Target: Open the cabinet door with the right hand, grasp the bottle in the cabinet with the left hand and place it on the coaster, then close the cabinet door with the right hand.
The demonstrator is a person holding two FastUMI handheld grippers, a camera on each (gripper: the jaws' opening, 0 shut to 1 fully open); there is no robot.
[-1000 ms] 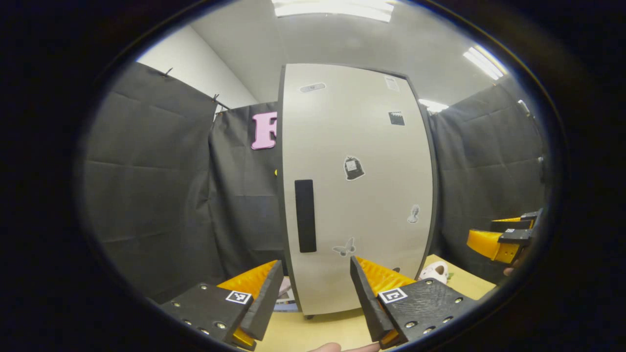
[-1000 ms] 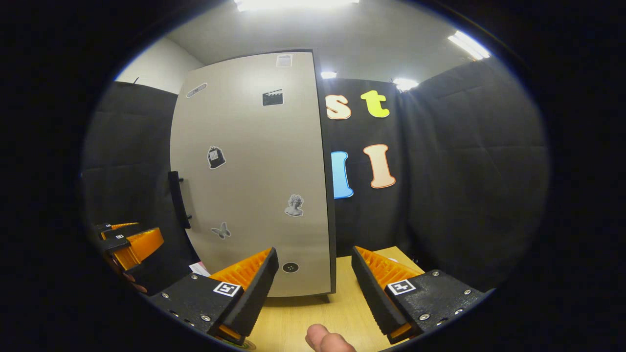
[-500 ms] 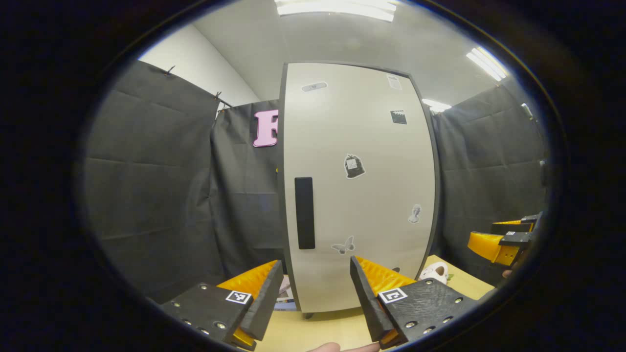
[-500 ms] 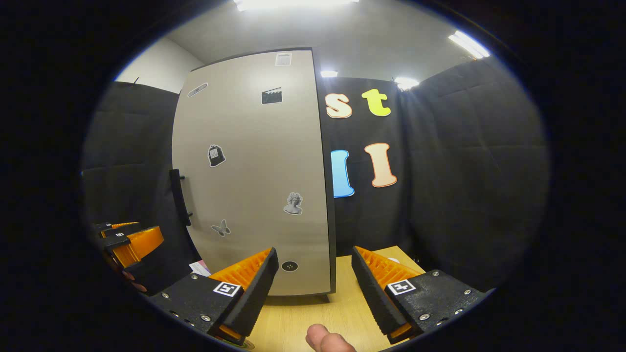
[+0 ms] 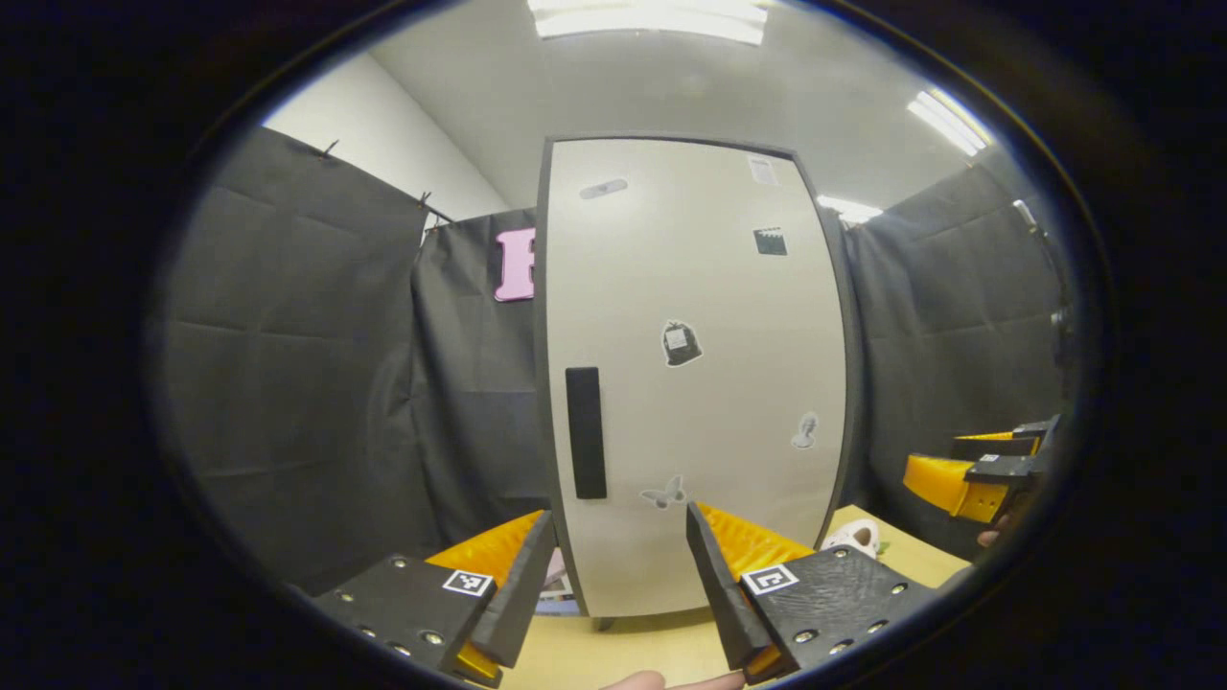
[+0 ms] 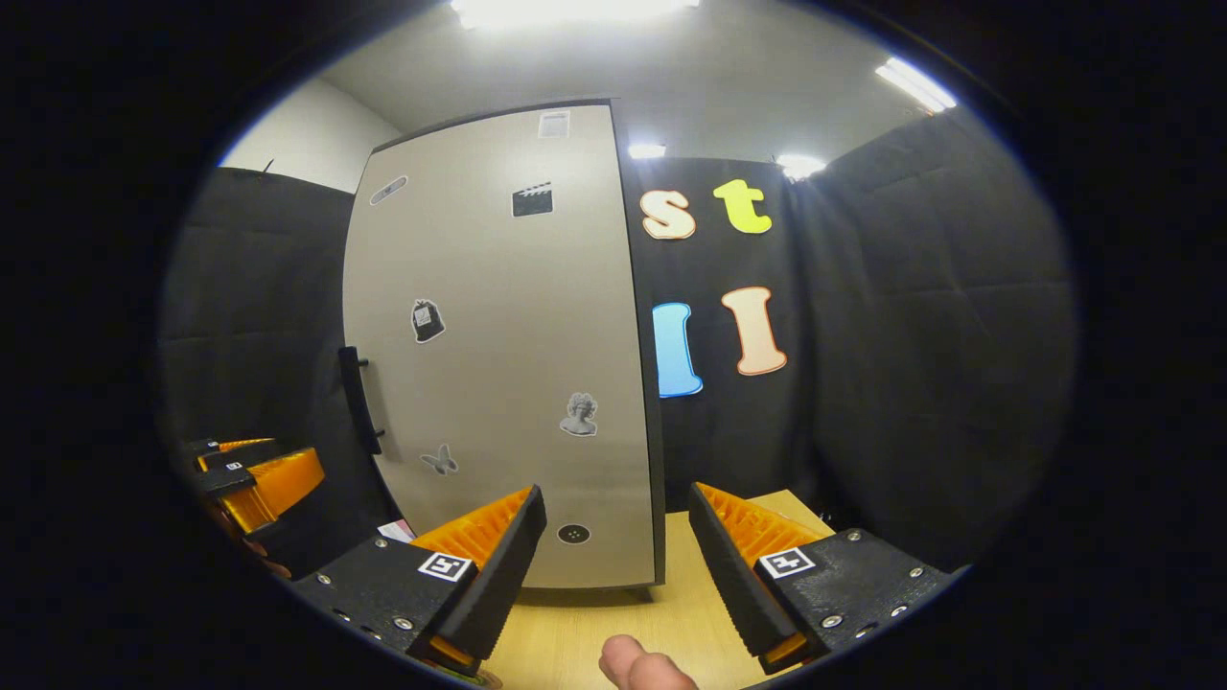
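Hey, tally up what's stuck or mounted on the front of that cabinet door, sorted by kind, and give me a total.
Stickers: 6, namely oval, paper label, clapperboard, bag, bust, butterfly
Handle: 1
Round dark dot: 1
Total: 8

Closed cabinet door with stickers, black handle at left, right tool spread wide
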